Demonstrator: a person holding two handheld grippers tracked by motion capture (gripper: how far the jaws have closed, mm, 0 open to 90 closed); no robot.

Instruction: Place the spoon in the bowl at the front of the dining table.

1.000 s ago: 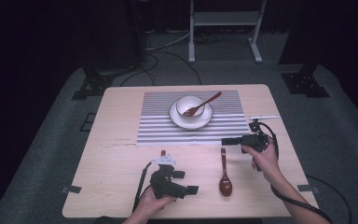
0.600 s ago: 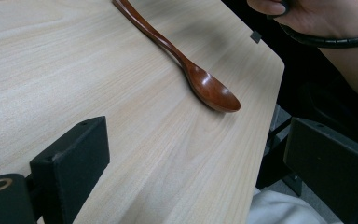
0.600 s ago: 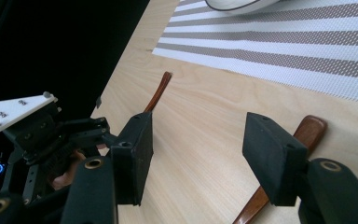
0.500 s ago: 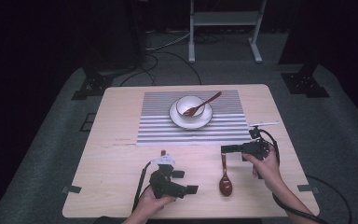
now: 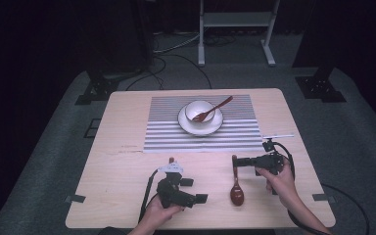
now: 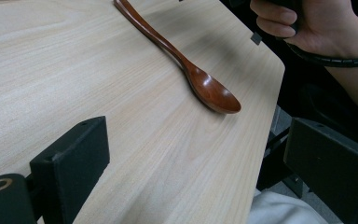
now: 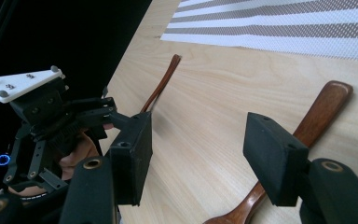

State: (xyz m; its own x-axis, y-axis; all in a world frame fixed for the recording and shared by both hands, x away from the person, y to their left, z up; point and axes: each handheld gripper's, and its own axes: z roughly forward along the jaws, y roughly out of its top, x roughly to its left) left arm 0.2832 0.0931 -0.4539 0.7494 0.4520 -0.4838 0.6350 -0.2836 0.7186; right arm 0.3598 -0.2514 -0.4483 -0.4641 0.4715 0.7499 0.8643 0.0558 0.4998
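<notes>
R gripper [image 5: 236, 162] hovers jaws wide at the wooden spoon [image 5: 236, 184] handle tip, front-centre of table [image 5: 127, 166] – straddle handle squarely, lower, then pinch; L gripper [image 5: 196, 191] idle, jaws wide, empty.

Dark brown wooden spoon [image 5: 236, 183], glossy, lying flat on bare tabletop [image 5: 127, 166], near front edge, right of centre. Bowl end faces front edge, hollow side up; handle runs straight back twd the striped mat [image 5: 161, 137], tip short of it. Slim curved handle, oval bowl, nothing in it.
</notes>
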